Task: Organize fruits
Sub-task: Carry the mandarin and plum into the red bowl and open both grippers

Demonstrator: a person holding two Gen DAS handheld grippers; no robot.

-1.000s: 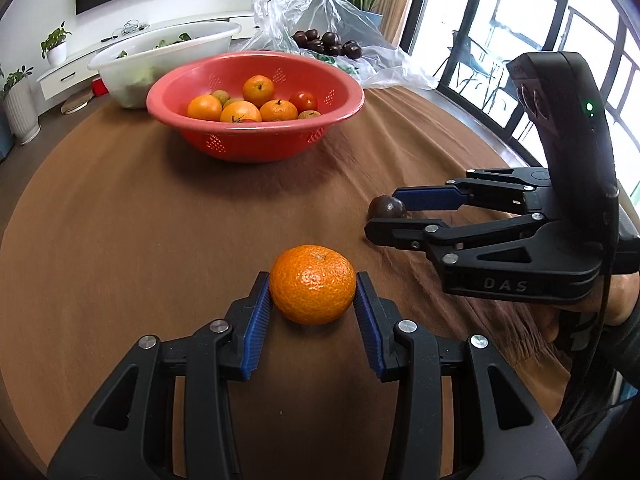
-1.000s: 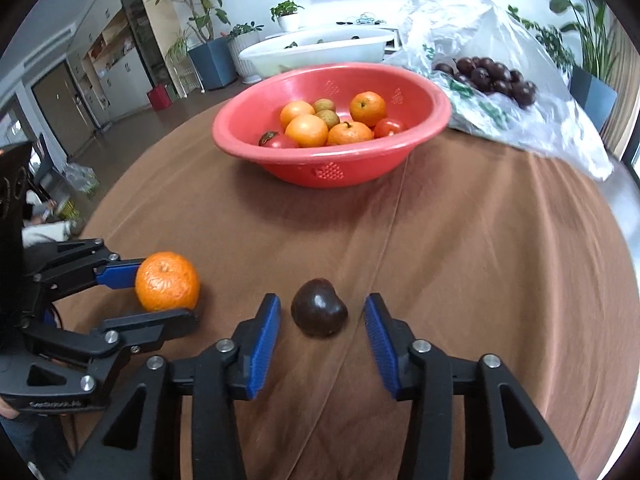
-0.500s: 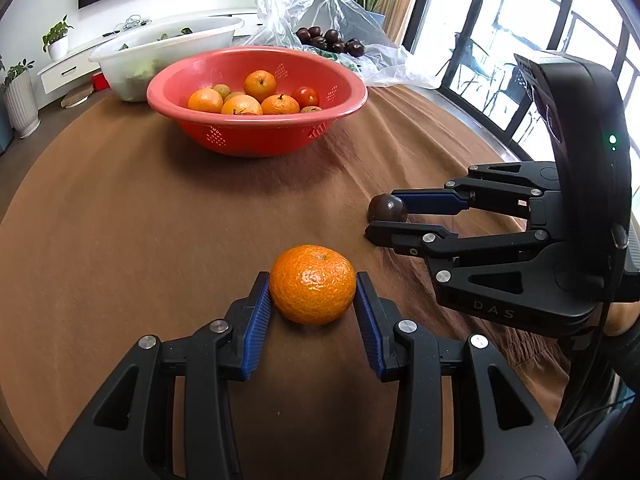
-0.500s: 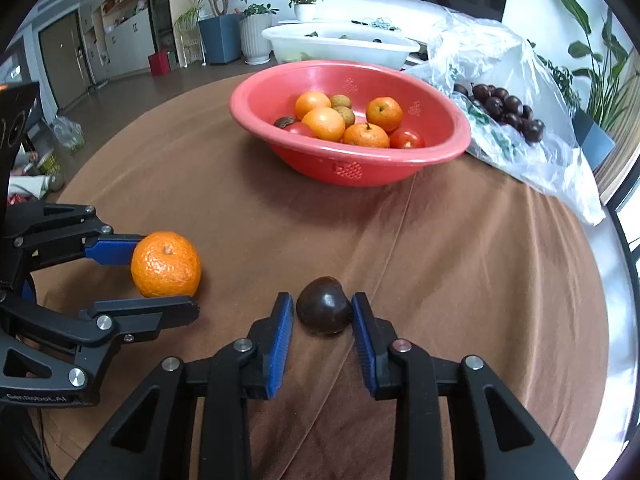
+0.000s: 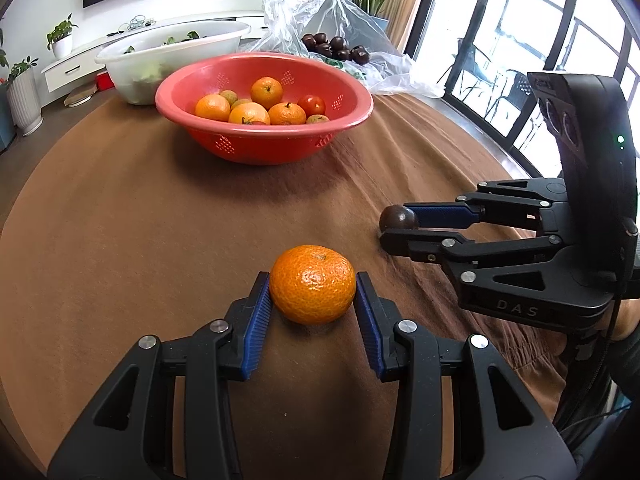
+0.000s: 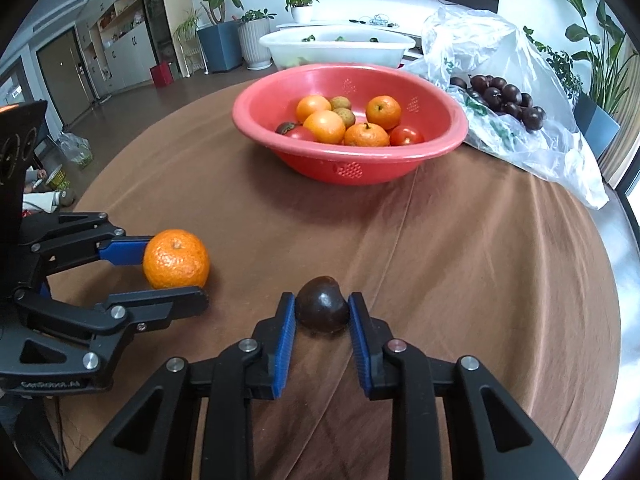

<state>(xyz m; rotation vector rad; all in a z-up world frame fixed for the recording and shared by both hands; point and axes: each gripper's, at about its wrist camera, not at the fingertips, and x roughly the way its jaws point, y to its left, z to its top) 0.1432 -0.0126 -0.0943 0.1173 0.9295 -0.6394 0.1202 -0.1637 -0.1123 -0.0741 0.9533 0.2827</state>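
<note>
Left gripper (image 5: 313,294) is clamping the mandarin (image 5: 313,284): both blue pads (image 5: 256,320) are pressing its sides, jaws spread about one fruit wide. The mandarin is sitting low over the brown tablecloth (image 5: 120,240) at the near edge; I cannot tell whether it is touching the cloth or just off it.

Right gripper (image 6: 322,316) is pinching the dark plum (image 6: 322,310), its pads (image 6: 285,340) meeting both sides, jaws much narrower than the left's. The plum is sitting at tablecloth level too; contact with the cloth is unclear. From the left wrist view the plum (image 5: 398,219) is poking out at the fingertip end of that gripper (image 5: 394,226), to the right of the mandarin and apart from it.

The red colander bowl (image 6: 348,168) is standing farther back on the table, well apart from both grippers, and is holding several mandarins (image 6: 324,126), a couple of tomatoes (image 6: 406,135) and small brownish-green fruits (image 6: 341,103). The clear plastic bag (image 6: 532,152) is lying just right of the bowl with a cluster of dark plums (image 6: 504,98) on it. A white basin (image 6: 336,46) is sitting behind the bowl.
</note>
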